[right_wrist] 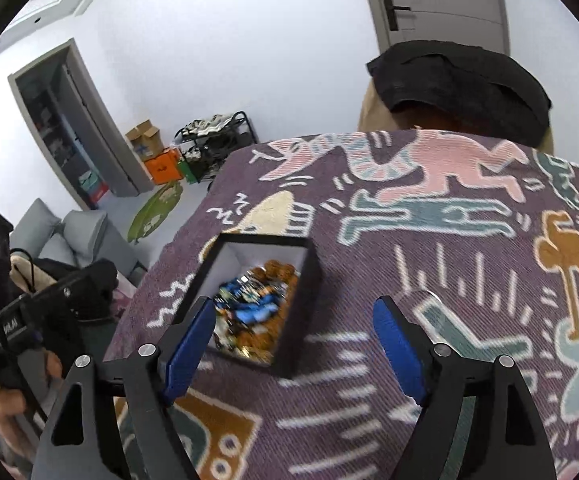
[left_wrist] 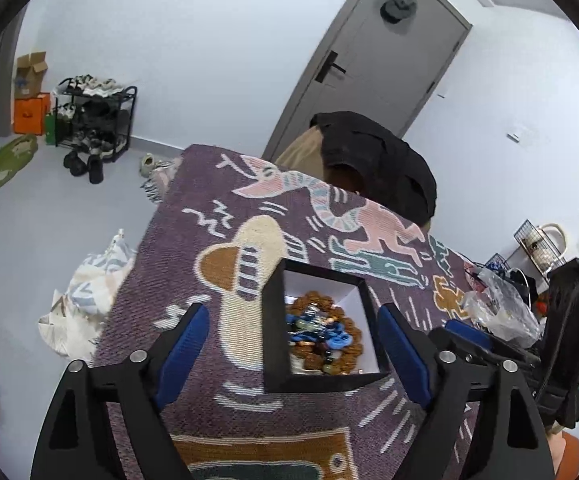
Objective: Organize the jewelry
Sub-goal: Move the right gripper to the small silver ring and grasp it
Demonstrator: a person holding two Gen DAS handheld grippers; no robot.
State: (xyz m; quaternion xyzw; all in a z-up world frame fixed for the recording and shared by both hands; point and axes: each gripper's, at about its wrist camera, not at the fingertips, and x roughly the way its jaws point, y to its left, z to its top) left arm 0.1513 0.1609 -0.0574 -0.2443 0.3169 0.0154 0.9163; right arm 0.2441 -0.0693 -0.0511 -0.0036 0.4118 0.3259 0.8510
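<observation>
Left wrist view: black box with a white inside stands on the patterned cloth, between and just beyond the two blue pads.
Jewelry: heap of brown bead strands, blue pieces and darker beads lies inside the box; in the right wrist view the same heap is blurred, so single pieces are hard to tell apart, perhaps a gold one at the near edge.
Box, right wrist view: box sits left of centre on the cloth, its near left corner behind the left blue pad.
Left gripper: left gripper hangs over the box with jaws spread wide, holding nothing.
Right gripper: right gripper has jaws wide apart over the cloth just right of the box, nothing between them; seen from the left wrist it is at the right edge.
Table edge: crumpled clear plastic bag lies on the cloth's right side.
Beyond the table: dark garment draped over a tan chair back, grey door behind it.
Floor: shoe rack by the wall, orange box beside it, and a pale patterned cloth bundle near the table.
</observation>
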